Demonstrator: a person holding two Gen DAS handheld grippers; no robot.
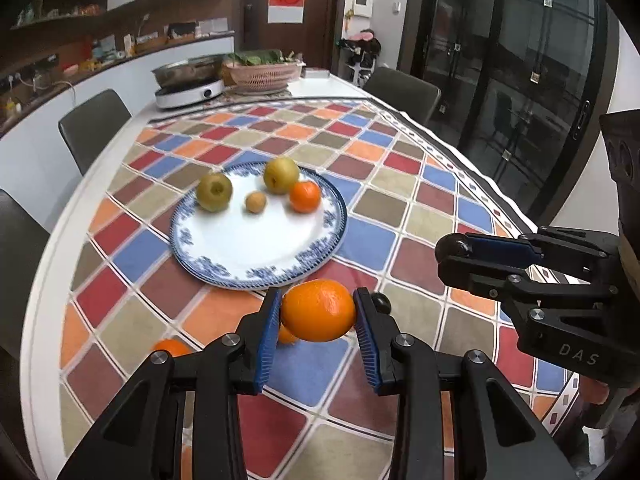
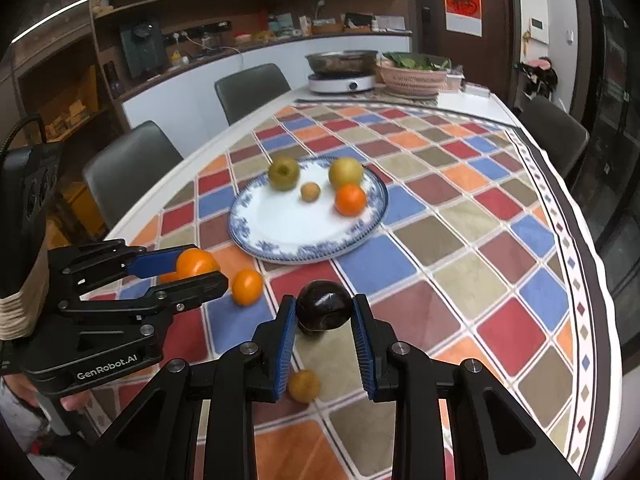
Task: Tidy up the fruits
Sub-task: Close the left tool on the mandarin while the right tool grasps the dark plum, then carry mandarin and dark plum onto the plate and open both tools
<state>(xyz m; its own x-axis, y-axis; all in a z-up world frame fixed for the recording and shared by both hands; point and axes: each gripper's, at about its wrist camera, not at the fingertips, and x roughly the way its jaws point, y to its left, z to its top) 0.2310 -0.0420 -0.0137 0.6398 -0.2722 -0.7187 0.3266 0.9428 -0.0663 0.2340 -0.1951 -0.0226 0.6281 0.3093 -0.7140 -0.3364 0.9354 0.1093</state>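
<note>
The left gripper (image 1: 318, 312) clamps an orange (image 1: 318, 310) between its blue pads, the fruit's longer axis lying crosswise from pad to pad, lifted above the checkered tablecloth (image 1: 372, 240) just before the blue-rimmed plate (image 1: 256, 248). The right gripper (image 2: 324, 312) pinches a dark plum (image 2: 324, 306), nearly round, likewise raised off the cloth.

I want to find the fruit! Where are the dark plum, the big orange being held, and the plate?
dark plum (image 2: 323, 306), right wrist view, its shiny front.
big orange (image 1: 318, 310), left wrist view, middle of its peel.
plate (image 1: 256, 240), left wrist view, bare white centre.
</note>
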